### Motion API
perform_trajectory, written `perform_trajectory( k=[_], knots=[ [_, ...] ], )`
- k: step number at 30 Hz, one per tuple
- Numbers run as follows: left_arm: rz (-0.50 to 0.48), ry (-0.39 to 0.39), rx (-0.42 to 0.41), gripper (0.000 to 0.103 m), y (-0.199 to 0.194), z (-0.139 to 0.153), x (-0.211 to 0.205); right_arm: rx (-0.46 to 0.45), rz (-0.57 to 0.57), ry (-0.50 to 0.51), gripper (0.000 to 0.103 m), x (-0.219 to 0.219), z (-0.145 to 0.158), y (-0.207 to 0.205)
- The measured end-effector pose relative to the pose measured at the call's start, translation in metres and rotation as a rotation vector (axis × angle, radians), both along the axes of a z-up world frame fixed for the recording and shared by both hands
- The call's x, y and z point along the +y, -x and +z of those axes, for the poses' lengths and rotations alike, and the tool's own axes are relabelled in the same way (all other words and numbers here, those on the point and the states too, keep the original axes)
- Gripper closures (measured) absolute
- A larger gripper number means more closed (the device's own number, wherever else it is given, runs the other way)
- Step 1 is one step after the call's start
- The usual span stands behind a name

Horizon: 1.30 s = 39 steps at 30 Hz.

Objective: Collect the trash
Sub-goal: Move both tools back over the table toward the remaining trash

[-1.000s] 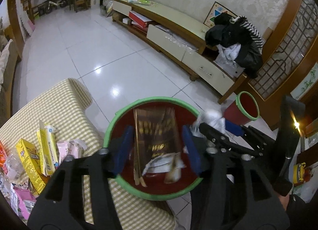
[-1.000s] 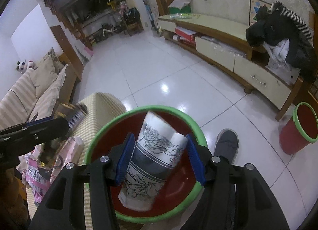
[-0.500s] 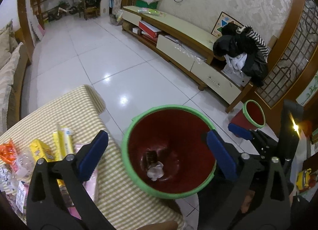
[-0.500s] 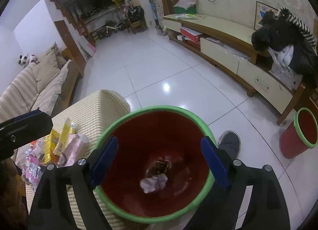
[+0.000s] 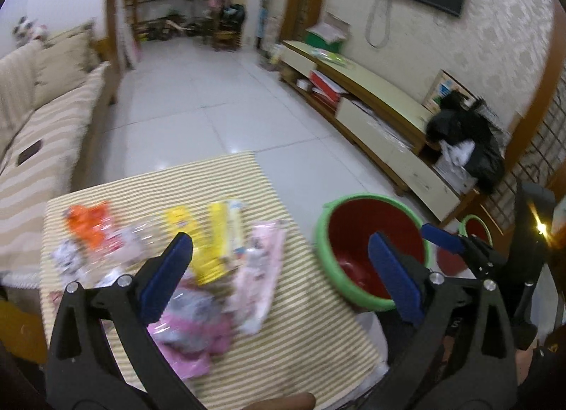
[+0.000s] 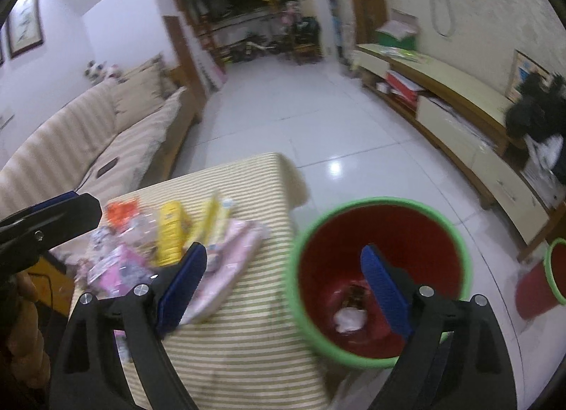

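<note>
A red bin with a green rim (image 5: pixel 353 229) (image 6: pixel 375 229) stands beside the table's right edge. At its bottom lie a crumpled white cup and a brown pack (image 6: pixel 348 316). My left gripper (image 5: pixel 279 254) is open and empty above the table's right side, over a blurred pile of trash: a yellow carton (image 5: pixel 212 250), pink wrappers (image 5: pixel 191 335), an orange packet (image 5: pixel 90 222). The jaws of my right gripper (image 6: pixel 283 258) are opening, with nothing between them. One of its fingers is over the cloth and the other over the bin.
A yellow striped cloth (image 5: pixel 300 339) covers the table. A striped sofa (image 5: pixel 35 134) runs along the left. A long low cabinet (image 5: pixel 382 105) with dark clothes on it lines the right wall. A smaller red bin (image 6: pixel 534 289) stands on the white tiled floor.
Both grippers opened and let go: the brown pack and the patterned paper cup dropped into the bin. Both then swung left and up, away from the bin toward the table.
</note>
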<state>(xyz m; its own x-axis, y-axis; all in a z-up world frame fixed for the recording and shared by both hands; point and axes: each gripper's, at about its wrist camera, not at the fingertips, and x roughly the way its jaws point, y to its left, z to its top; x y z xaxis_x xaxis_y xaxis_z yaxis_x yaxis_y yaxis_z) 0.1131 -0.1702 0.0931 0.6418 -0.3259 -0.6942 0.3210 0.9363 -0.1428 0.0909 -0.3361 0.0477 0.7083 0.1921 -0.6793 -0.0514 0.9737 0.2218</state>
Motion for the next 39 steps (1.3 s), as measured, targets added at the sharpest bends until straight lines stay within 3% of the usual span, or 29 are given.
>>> perform_trajectory(
  k=[9,18,29,39],
  knots=[
    [0.235,0.019,0.016,0.005,0.027,-0.017,0.120,0.024,0.144,0.057,0.017,0.087,-0.011,0.003],
    [0.317,0.071,0.059,0.005,0.037,-0.056,0.200,0.065,0.140,0.111,0.017,0.131,-0.035,-0.001],
    [0.272,0.044,0.114,0.006,0.009,-0.089,0.209,0.172,0.022,0.103,0.017,0.104,-0.067,-0.029],
    [0.180,-0.053,0.158,0.006,-0.023,-0.108,0.191,0.264,-0.004,0.077,0.017,0.097,-0.095,-0.056]
  ],
)
